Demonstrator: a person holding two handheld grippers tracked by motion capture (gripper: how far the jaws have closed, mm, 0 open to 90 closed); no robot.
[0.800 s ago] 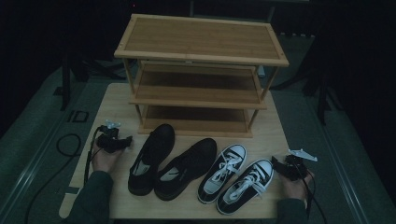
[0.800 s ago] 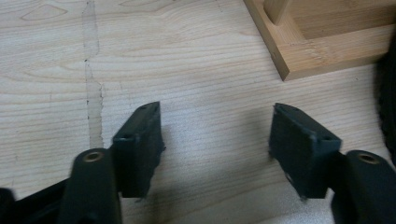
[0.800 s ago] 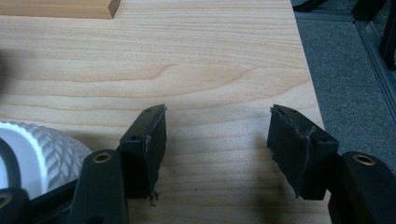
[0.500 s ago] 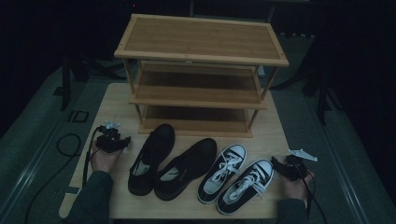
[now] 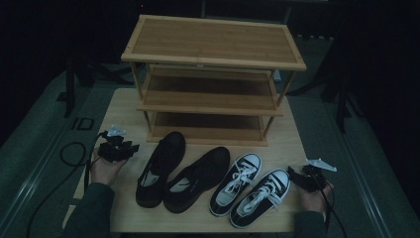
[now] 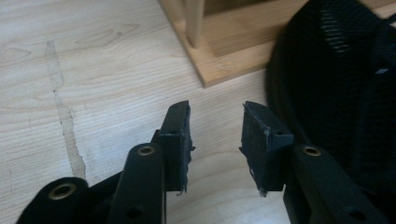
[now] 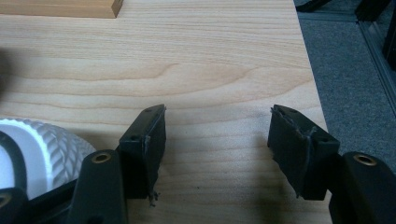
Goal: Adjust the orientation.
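Observation:
Two pairs of shoes lie on the wooden table (image 5: 124, 111) in front of a three-tier wooden shoe rack (image 5: 213, 49). The black pair (image 5: 161, 166) is on the left; the black-and-white sneakers (image 5: 247, 188) are on the right. My left gripper (image 5: 119, 148) rests left of the black shoes, open. In the left gripper view its jaws (image 6: 215, 140) hold nothing, with a black shoe (image 6: 336, 93) just to their right. My right gripper (image 5: 303, 177) sits right of the sneakers, open. In the right gripper view its jaws (image 7: 217, 149) are empty, beside a sneaker's white toe cap (image 7: 42, 154).
The rack's bottom corner and leg (image 6: 219, 56) stand just ahead of my left gripper. The table's right edge and grey floor (image 7: 355, 70) lie close to my right gripper. A black cable (image 5: 69, 153) loops on the floor at the left. Bare tabletop lies ahead of both grippers.

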